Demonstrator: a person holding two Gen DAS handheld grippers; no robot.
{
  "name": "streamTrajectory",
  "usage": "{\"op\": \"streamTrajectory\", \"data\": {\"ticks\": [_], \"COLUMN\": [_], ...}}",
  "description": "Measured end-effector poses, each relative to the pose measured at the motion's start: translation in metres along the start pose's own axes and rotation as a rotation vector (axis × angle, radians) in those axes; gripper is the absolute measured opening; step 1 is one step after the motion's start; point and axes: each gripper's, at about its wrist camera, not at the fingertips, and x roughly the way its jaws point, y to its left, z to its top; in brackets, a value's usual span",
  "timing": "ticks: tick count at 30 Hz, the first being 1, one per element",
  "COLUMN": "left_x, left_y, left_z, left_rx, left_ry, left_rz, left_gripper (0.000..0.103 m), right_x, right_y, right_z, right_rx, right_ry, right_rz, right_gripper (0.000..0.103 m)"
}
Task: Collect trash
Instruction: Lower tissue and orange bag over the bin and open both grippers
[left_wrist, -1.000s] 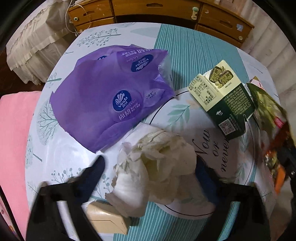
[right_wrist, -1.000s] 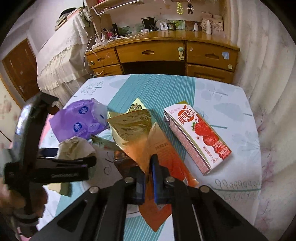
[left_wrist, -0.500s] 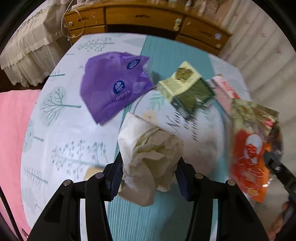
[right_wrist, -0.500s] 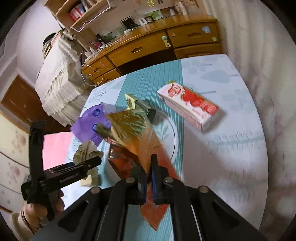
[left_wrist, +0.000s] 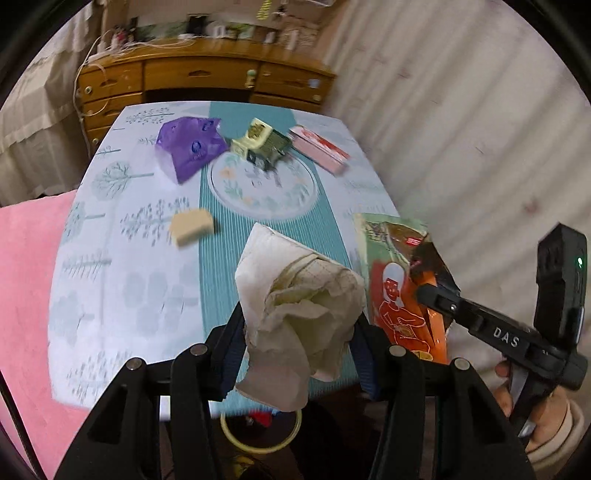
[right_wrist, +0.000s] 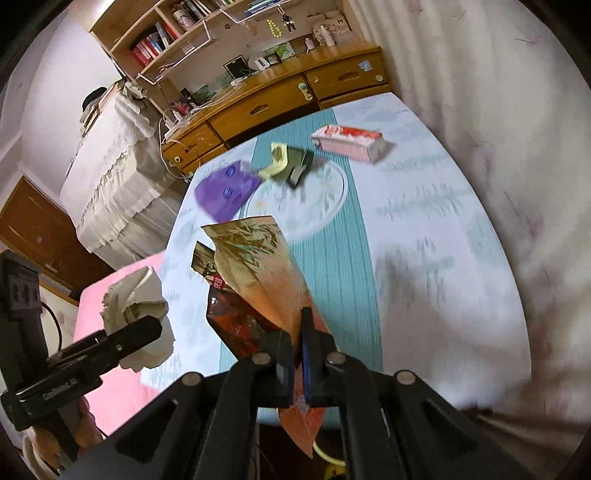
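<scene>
Your left tool (left_wrist: 299, 328) is clamped on the crumpled tissue wad (left_wrist: 295, 306), lifted off the worktop (left_wrist: 122, 280) at its near edge. Your right tool (right_wrist: 298, 354) is pinched shut on the orange snack wrapper (right_wrist: 258, 266), also lifted. A yellow-rimmed bin (left_wrist: 258, 434) sits below the edge. Purple wrapper (left_wrist: 188, 147), green carton (left_wrist: 264, 144) and pink carton (left_wrist: 321, 149) lie far back.

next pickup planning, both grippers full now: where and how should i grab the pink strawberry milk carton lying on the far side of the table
Take the pink strawberry milk carton across its narrow width, near mid-length, coming from above. It lies flat on its broad face on the patterned tablecloth, long and box-shaped, so the two long side walls are parallel and exposed. The green and cream box sits apart, leaving clearance.
</scene>
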Motion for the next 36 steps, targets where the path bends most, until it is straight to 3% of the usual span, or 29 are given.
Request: {"op": "streamTrajectory", "data": {"ticks": [8,17,24,29,36], "left_x": [-0.030,0.010,0.090,0.179,0.290], "left_y": [0.019,0.028,0.039,0.063,0.090], "left_z": [-0.092,-0.171,-0.236,-0.286,-0.338], "left_rx": [0.011,-0.060,-0.063,-0.087,-0.096], "left_ry": [0.105,0.230,0.319,0.378,0.418], "left_rz": [-0.052,-0.073,-0.010,0.020,0.075], "left_gripper": [0.050,0.051,0.051,0.052,0.055], "right_x": [-0.025,-0.003,0.089,0.178,0.299], "right_y": [0.029,0.012,-0.056,-0.107,-0.162], "right_z": [-0.093,-0.164,-0.221,-0.269,-0.335], "right_rx": [-0.025,0.014,0.222,0.351,0.452], "right_ry": [0.095,0.251,0.351,0.376,0.441], "right_rz": [-0.056,-0.125,-0.142,-0.161,-0.100], "right_gripper": [0.002,0.003,0.003,0.003,0.004]}}
